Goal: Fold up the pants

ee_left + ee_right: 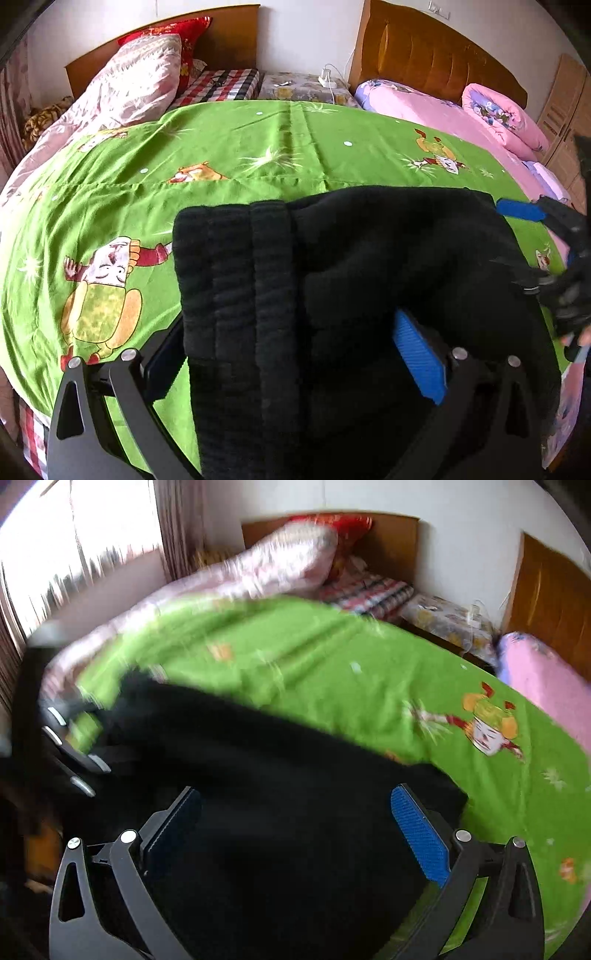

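Black pants (362,280) lie folded on the green cartoon bedsheet (229,147), with the ribbed waistband (236,280) on their left side. My left gripper (290,321) is open wide at the near edge of the pants. The cloth lies between its fingers and partly hides the left one. The right gripper's blue pad (521,210) shows at the pants' far right corner. In the blurred right wrist view, my right gripper (295,790) is open wide over the black pants (258,775), nothing clamped. The left gripper's black frame (74,746) shows at their left end.
Pink quilt and pillows (122,92) lie at the bed's far left by a wooden headboard (229,37). A second bed with pink bedding (491,114) stands on the right. Between the beds is a nightstand (303,86) holding a charger. A bright curtained window (74,546) is on the left.
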Motion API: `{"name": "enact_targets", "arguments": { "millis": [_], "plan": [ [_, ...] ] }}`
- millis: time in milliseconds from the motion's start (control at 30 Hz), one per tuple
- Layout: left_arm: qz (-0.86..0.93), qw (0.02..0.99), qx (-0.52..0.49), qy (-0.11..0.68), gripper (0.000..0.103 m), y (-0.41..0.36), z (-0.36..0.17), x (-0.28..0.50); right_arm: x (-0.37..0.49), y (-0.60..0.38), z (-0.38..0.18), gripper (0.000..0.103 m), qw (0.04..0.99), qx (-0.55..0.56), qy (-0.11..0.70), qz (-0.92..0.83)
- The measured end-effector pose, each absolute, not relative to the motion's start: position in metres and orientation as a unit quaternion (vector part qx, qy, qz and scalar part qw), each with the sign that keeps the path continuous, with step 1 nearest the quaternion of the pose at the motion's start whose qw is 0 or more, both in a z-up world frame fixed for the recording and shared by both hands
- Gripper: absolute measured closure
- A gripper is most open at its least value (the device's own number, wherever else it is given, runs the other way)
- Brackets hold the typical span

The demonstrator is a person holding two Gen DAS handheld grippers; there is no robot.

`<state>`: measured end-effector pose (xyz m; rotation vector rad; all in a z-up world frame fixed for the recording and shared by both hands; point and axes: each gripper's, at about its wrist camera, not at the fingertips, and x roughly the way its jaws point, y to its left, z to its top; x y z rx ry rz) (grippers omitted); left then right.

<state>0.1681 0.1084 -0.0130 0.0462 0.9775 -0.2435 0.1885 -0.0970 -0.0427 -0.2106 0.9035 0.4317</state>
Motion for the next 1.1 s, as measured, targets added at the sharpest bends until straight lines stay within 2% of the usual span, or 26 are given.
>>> {"name": "enact_targets", "arguments": {
  "millis": [167, 267, 467, 700, 933, 1100],
  "plan": [
    [-0.108, 0.878, 0.033, 0.466, 0.001, 0.106, -0.013, 0.168, 0.203, -0.150, -0.035, 0.004, 0.892, 0.057, 0.414, 0.173],
    [-0.106, 0.879, 0.033, 0.464, 0.001, 0.106, -0.012, 0.169, 0.183, -0.159, -0.020, 0.004, 0.889, 0.098, 0.388, 0.221],
    [-0.098, 0.884, 0.039, 0.456, 0.001, 0.103, -0.011, 0.165, 0.186, -0.131, -0.054, 0.004, 0.861, 0.020, 0.450, 0.236],
    [-0.091, 0.889, 0.048, 0.446, 0.001, 0.101, -0.010, 0.162, 0.179, -0.147, -0.033, 0.004, 0.886, 0.089, 0.405, 0.208],
    [-0.091, 0.891, 0.042, 0.442, 0.001, 0.103, -0.009, 0.160, 0.093, -0.116, -0.021, 0.004, 0.887, 0.033, 0.378, 0.263],
    [-0.090, 0.892, 0.039, 0.442, 0.001, 0.103, -0.009, 0.161, 0.078, -0.111, -0.046, 0.004, 0.883, 0.020, 0.385, 0.268]
  ]
}}
